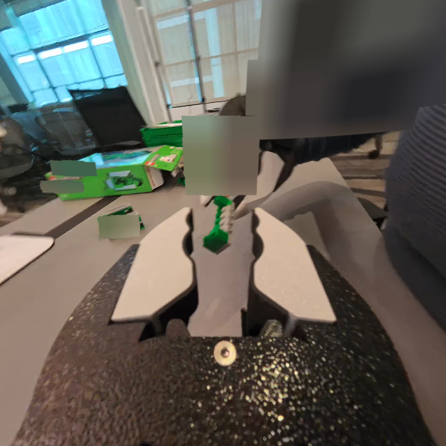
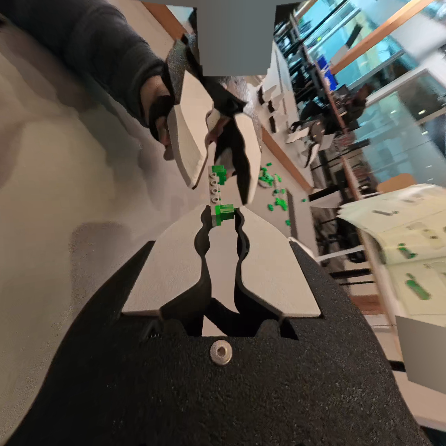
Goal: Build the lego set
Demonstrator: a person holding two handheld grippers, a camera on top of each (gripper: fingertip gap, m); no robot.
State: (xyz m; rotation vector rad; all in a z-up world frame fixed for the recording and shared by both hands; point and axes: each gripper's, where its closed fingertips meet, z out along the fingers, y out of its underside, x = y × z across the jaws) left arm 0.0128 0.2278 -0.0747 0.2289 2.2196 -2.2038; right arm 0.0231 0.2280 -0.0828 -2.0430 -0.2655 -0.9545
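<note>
- My right gripper (image 2: 220, 212) pinches the near end of the lego assembly (image 2: 217, 193), a grey studded beam with green bricks at both ends; my fingertips (image 2: 243, 222) close on the green block at its lower end.
- My left gripper (image 2: 218, 185), seen from the right wrist view, stands spread on either side of the assembly's far end; the beam lies between its fingers, and I cannot tell whether either finger touches it.
- In the left wrist view my left gripper (image 1: 222, 212) shows a clear gap between its white fingers (image 1: 166, 260), with the lego assembly (image 1: 218, 229) just ahead of the tips, held up above the table (image 1: 72, 301).
- The right gripper (image 1: 243, 207) enters that view from the right and meets the assembly at its upper part.
- Loose green bricks (image 2: 275, 190) lie scattered on the table beyond the assembly.
- An open instruction booklet (image 2: 398, 241) sits at the right of the right wrist view.
- A green set box (image 1: 115, 173) lies on its side on the table's far part, with a small green packet (image 1: 125, 212) nearer.
- A dark sleeve (image 2: 96, 48) leads to the hand on my left gripper.
</note>
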